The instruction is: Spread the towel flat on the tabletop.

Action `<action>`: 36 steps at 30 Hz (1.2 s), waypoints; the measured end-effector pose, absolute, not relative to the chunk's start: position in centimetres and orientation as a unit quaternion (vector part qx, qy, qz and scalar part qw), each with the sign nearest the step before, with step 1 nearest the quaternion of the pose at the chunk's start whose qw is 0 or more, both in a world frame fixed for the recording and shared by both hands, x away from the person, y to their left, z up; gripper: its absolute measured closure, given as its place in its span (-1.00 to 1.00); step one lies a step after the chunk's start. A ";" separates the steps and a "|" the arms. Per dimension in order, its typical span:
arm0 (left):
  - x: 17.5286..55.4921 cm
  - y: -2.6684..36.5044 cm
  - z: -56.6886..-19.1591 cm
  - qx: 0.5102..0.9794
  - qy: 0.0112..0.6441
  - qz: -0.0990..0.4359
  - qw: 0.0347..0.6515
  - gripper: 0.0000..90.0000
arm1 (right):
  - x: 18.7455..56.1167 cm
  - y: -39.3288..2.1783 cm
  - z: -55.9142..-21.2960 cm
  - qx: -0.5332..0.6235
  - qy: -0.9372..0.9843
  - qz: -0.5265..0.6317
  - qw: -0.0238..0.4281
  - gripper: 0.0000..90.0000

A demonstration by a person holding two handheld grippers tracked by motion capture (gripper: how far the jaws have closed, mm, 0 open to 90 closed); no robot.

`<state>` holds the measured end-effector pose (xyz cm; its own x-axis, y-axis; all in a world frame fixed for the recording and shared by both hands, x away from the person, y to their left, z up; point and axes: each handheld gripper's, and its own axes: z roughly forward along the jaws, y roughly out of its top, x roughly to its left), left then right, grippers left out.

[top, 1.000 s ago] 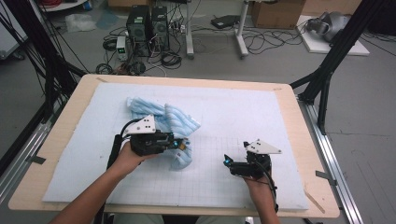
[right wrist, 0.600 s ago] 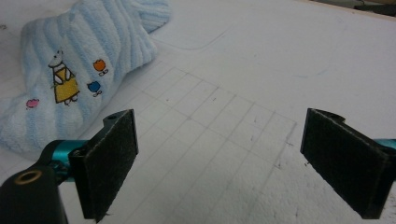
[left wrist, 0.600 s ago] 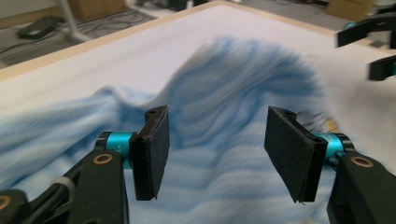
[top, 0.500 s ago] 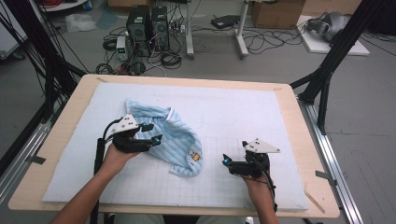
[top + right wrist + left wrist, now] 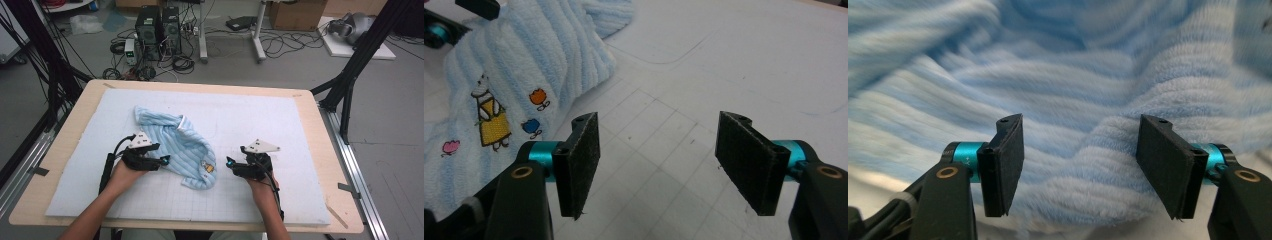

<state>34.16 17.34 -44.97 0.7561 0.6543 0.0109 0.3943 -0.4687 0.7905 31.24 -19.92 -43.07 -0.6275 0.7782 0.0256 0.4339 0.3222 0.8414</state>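
Observation:
A light-blue striped towel (image 5: pixel 175 142) lies crumpled on the white grid mat (image 5: pixel 280 130), left of centre. A small embroidered figure (image 5: pixel 207 168) marks its near right corner. My left gripper (image 5: pixel 164 161) is low at the towel's left edge. Its jaws have just been opening and stand open, with a soft fold of towel (image 5: pixel 1073 75) between the pads, not pinched (image 5: pixel 1080 150). My right gripper (image 5: pixel 229 162) hovers just right of the towel. Its jaws have just been closing but are still open over bare mat (image 5: pixel 659 145). The towel (image 5: pixel 524 60) and its figure (image 5: pixel 489 120) lie beside the right gripper's left pad.
The mat covers a wooden table (image 5: pixel 330 150). Black frame posts (image 5: pixel 350 75) stand at the table's far corners. Computer towers (image 5: pixel 157 25) and cables sit on the floor beyond the far edge. Bare mat stretches to the right and behind the towel.
The left gripper let go of the towel, opened, and sank to the left. The towel dropped and spread flatter on the mat. The right gripper shifted left toward the towel and its jaws narrowed.

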 end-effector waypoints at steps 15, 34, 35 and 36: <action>34.4 22.8 -43.6 0.806 0.353 0.187 0.436 0.90 | 33.5 -16.4 -43.0 0.380 0.791 0.445 0.177 -0.14; 34.2 26.1 -43.6 0.764 0.400 0.208 0.462 0.90 | 38.9 -6.5 -44.8 0.337 0.851 0.377 0.138 0.12; 34.2 26.1 -43.6 0.764 0.400 0.206 0.463 0.90 | 38.9 -6.5 -44.7 0.331 0.854 0.378 0.134 0.28; 34.2 26.1 -43.6 0.765 0.400 0.207 0.461 0.89 | 38.8 -6.6 -44.6 0.328 0.857 0.376 0.129 0.54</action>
